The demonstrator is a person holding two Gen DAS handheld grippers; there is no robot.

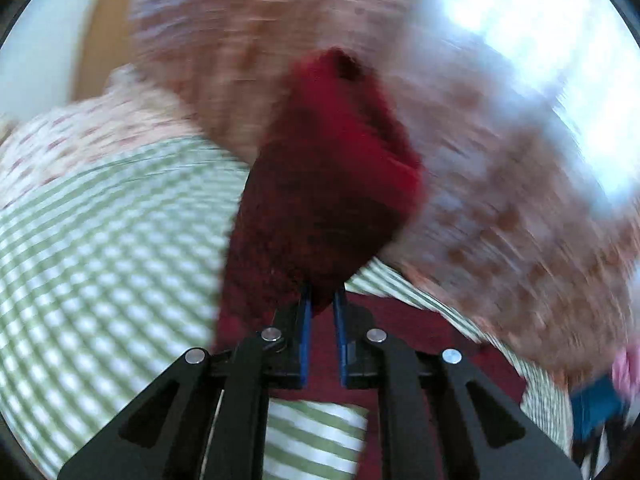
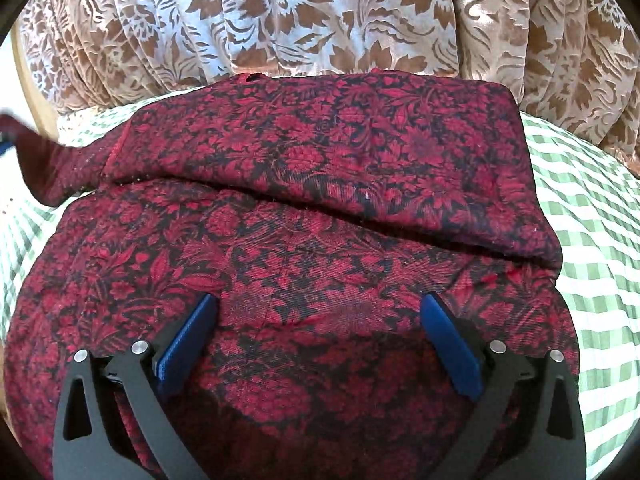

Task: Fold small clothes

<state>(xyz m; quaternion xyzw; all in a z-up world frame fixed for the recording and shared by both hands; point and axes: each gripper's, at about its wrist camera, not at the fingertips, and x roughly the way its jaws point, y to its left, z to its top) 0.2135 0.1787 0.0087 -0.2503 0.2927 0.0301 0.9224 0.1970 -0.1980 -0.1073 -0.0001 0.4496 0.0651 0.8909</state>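
The left gripper [image 1: 322, 294] pinches the dark red floral-print garment [image 2: 304, 208] (blurred); the right gripper [image 2: 320, 304] hovers over it, jaws spread wide, above the green-checked cloth [image 2: 592, 216].

1. The left wrist view is heavily smeared by motion: the brown-patterned curtain [image 1: 500, 208] and the green checked cloth [image 1: 104, 248] streak into soft bands.
2. Only the left gripper [image 1: 322, 300] and the red fabric [image 1: 320, 184] at its tips hold fairly firm edges there.
3. A blown-out white glare fills that view's upper right.
4. The right wrist view is sharp and evenly daylit; the red floral garment [image 2: 320, 184] shows its weave, with a soft shadow under its fold.
5. Both views bend at the edges, with dark corners.
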